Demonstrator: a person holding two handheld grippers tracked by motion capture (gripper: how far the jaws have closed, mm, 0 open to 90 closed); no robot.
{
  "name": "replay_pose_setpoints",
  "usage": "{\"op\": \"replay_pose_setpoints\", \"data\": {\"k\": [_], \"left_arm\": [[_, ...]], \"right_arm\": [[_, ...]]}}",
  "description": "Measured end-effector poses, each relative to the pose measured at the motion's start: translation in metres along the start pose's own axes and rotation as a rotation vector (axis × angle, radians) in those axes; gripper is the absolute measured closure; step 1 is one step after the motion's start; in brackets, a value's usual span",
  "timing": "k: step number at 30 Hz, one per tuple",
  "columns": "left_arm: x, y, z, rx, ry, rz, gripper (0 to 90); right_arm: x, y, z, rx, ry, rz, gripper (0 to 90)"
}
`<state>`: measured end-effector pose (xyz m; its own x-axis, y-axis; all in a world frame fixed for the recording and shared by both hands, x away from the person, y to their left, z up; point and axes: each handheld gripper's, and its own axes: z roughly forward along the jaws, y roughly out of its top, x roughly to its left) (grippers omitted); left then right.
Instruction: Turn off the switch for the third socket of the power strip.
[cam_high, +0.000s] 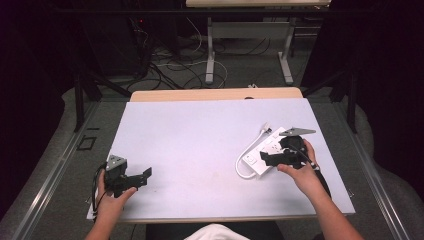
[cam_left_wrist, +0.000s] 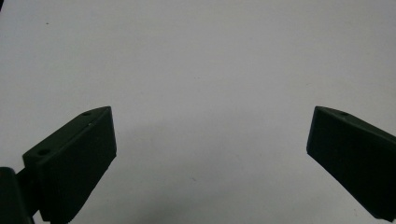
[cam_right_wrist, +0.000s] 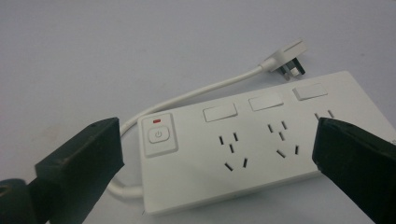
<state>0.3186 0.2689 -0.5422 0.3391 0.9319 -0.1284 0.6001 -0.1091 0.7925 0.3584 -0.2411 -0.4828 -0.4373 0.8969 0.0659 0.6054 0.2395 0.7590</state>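
Observation:
A white power strip (cam_right_wrist: 261, 154) lies flat on the white table top (cam_high: 200, 140) at the right, with a power button (cam_right_wrist: 159, 135) at its near end and several sockets in a row. Its short white cable (cam_right_wrist: 196, 93) loops round to a plug (cam_right_wrist: 289, 63) lying beside it. My right gripper (cam_right_wrist: 215, 135) hovers over the strip (cam_high: 257, 155), jaws spread wide and not touching it. In the high view the right gripper (cam_high: 267, 159) points left across the strip. My left gripper (cam_high: 145, 176) rests at the table's near left, open, with bare table between its jaws (cam_left_wrist: 210, 126).
The table's front edge (cam_high: 220, 217) runs just behind both hands. A wooden strip (cam_high: 215, 94) borders the far edge. Beyond it, on the floor, stand desk legs (cam_high: 210, 55) among loose cables.

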Motion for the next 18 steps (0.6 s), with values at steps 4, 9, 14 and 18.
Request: {"op": "replay_pose_setpoints", "data": {"k": [4,9,14,18], "left_arm": [[0.000,0.000,0.000,-0.001,0.003,0.001,1.5],[0.000,0.000,0.001,0.002,0.004,0.000,1.5],[0.000,0.001,0.000,0.011,0.004,-0.003,1.5],[-0.001,0.000,0.001,0.020,0.006,-0.003,1.5]], "right_arm": [[0.004,-0.009,-0.002,0.003,0.002,-0.029,0.0],[0.009,-0.024,-0.001,0.017,0.009,-0.055,0.0],[0.010,-0.036,-0.003,0.010,0.017,-0.056,0.0],[0.007,-0.047,-0.003,0.011,0.023,-0.040,0.0]]}}
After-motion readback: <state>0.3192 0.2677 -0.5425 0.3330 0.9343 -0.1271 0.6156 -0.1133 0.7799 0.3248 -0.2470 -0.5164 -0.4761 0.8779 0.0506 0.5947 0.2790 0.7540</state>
